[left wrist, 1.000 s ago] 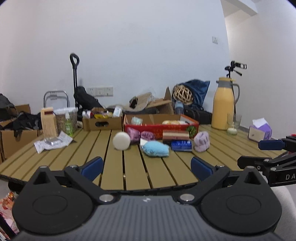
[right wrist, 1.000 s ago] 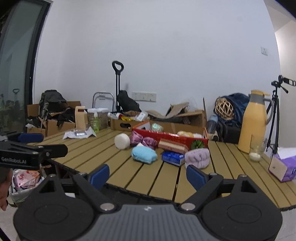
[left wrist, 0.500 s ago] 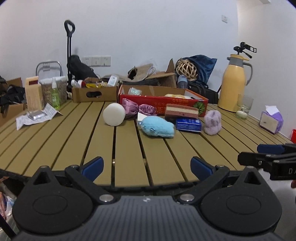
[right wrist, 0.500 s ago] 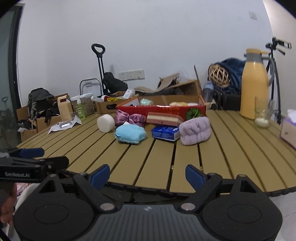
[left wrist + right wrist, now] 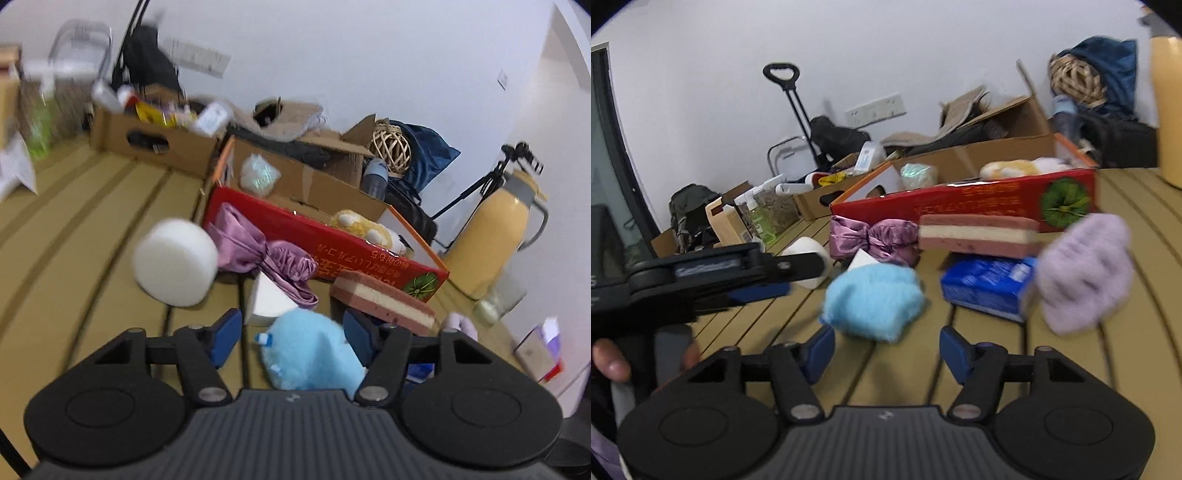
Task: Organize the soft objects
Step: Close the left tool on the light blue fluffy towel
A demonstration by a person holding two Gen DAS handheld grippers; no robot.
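A fluffy light-blue soft toy (image 5: pixel 310 350) lies on the slatted wooden table (image 5: pixel 74 258), between the closing jaws of my left gripper (image 5: pixel 291 336); a gap still shows at the left pad. My right gripper (image 5: pixel 886 352) is also closing, over bare slats just short of the blue toy (image 5: pixel 873 302). In the right wrist view the left gripper (image 5: pixel 790 277) reaches in from the left. Behind lie a white foam disc (image 5: pixel 175 262), a purple satin cloth (image 5: pixel 258 254), a pink-and-white sponge (image 5: pixel 384 299) and a lilac knitted piece (image 5: pixel 1082 273).
A red cardboard box (image 5: pixel 332 243) behind the row holds a yellow plush (image 5: pixel 362 225). A blue packet (image 5: pixel 988 284) lies under the sponge. A yellow thermos (image 5: pixel 495 236), a glass (image 5: pixel 498 299) and a tissue box (image 5: pixel 543 343) stand right; a brown box (image 5: pixel 155 140) stands far left.
Both grippers moved forward over the table and rolled; their jaws narrowed. The blue toy, once far ahead, now sits between the left fingers and just ahead of the right ones.
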